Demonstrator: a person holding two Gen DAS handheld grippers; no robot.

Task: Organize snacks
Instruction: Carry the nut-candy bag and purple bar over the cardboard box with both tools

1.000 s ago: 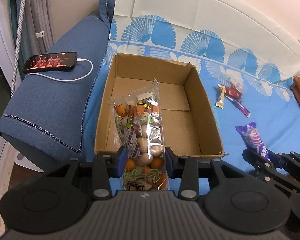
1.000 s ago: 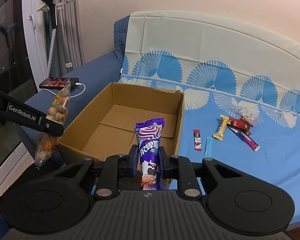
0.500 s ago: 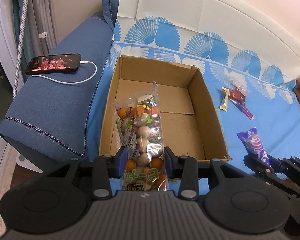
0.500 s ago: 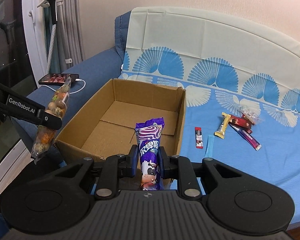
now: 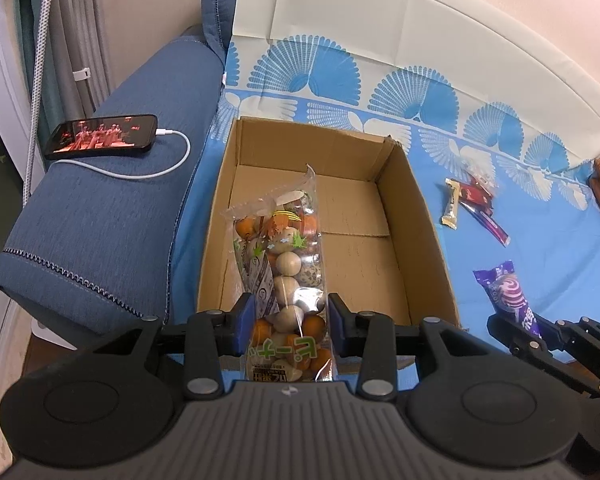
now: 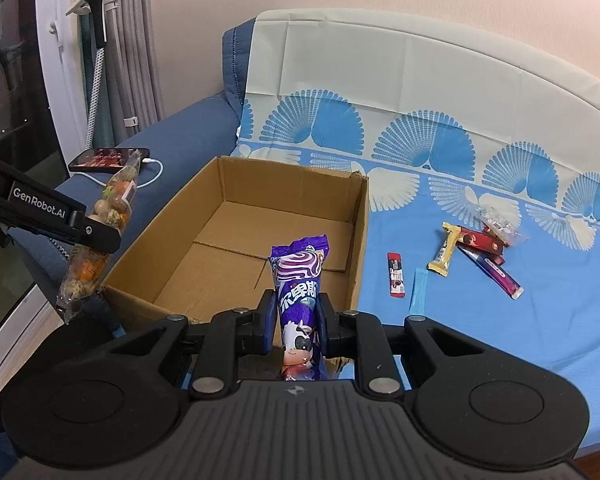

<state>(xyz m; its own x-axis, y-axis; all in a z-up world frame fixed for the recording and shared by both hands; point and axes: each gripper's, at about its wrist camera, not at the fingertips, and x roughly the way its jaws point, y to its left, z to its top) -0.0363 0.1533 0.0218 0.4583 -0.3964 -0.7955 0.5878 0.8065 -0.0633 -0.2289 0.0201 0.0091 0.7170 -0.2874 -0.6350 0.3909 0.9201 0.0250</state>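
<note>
Snacks sit in both grippers. The left gripper [image 5: 287,322] pinches a clear bag [image 5: 284,264] of round orange and beige pieces near its lower end, its blue pads pressed against the bag's sides. The bag stands up between the fingers and leans forward over the near wall of the box [image 5: 428,240], which lies straight ahead of the fingertips with its floor bare. To the left of the fingers a phone [image 5: 102,136] with a lit screen and a white cable [image 5: 140,170] rest on the sofa arm [image 5: 100,220].

The right gripper [image 6: 298,320] clamps a purple packet [image 6: 300,280] by its lower half; the packet rises upright between the fingers, just short of the box's near right corner. Ahead and to the right of these fingers, loose on the blue cloth [image 6: 500,340], lie a small red packet [image 6: 396,274], a pale blue strip [image 6: 418,292] just beside it, and farther off a cluster: yellow bar [image 6: 446,254], red bar [image 6: 482,242], purple stick [image 6: 492,276] and a clear wrapper [image 6: 500,222].
</note>
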